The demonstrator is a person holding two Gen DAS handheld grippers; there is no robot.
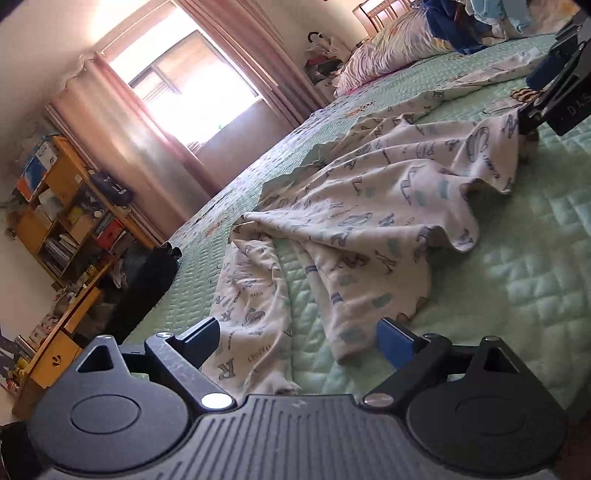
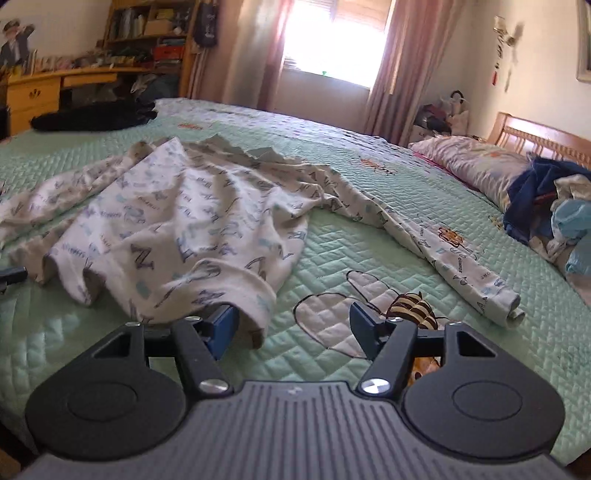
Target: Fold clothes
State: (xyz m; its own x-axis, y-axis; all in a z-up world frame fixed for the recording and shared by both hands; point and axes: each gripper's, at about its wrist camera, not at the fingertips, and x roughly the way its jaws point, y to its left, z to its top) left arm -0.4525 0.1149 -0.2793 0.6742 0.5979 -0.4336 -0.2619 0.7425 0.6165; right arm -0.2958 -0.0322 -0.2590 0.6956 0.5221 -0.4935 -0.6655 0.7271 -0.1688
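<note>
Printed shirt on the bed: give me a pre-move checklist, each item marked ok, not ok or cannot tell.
1. Printed shirt lying flat: not ok, rumpled.
2. Right sleeve stretched out: ok.
3. Left tool open, cloth between fingers but not clamped: ok.
4. Right tool open: ok; hem drapes over one finger.
5. Quilt free around shirt: ok.
6. Clothes pile clear of shirt: ok.

Shirt (image 2: 177,229) spread mid-bed (image 2: 332,192); pillow (image 2: 472,166) and clothes pile (image 2: 554,206) at right by headboard (image 2: 535,136); desk (image 2: 55,85) and shelves (image 2: 147,33) beyond, left.
</note>
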